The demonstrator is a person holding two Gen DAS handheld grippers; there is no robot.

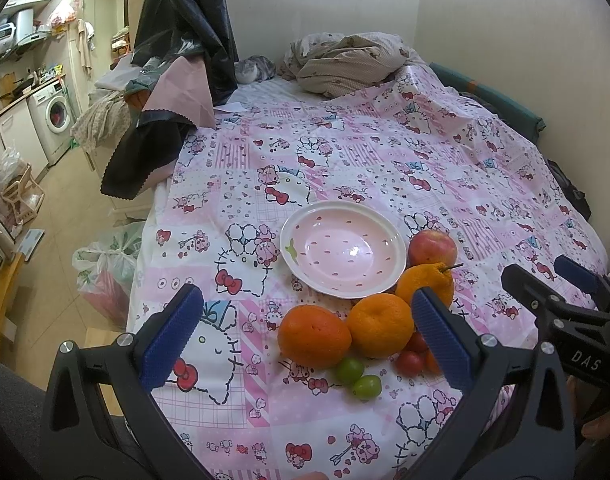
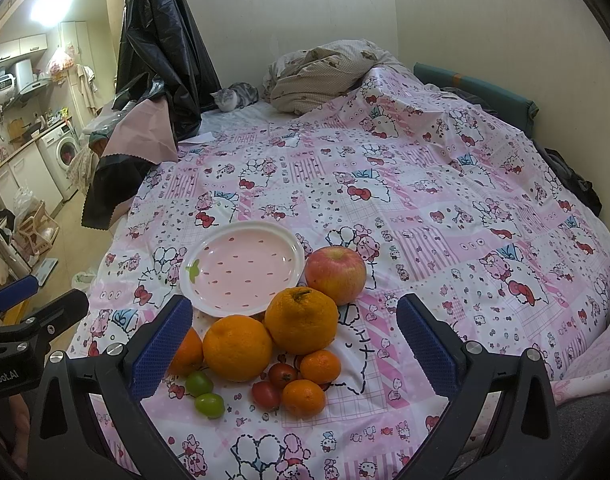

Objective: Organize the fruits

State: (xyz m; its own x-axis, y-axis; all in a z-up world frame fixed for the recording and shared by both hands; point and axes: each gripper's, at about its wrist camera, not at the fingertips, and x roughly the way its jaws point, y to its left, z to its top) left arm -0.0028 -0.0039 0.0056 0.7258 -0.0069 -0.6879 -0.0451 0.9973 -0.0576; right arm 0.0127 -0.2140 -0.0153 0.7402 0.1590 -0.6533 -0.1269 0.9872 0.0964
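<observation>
Both tools, left tool (image 1: 305,336) and right tool (image 2: 295,344), spread wide, holding nothing. Fruit cluster beyond on the bed cloth (image 2: 445,208): green grapes (image 2: 204,393), tomatoes (image 2: 273,384), oranges (image 2: 237,347), apple (image 2: 335,274). Pink plate (image 2: 241,266) empty behind.

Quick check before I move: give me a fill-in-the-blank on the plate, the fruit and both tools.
1. The pink plate holds ____ fruit.
2. The apple lies beside the plate on its ____ side.
3. Both the left tool and the right tool are ____.
4. The two grapes are ____ in colour.

Missing words: no; right; open; green
</observation>
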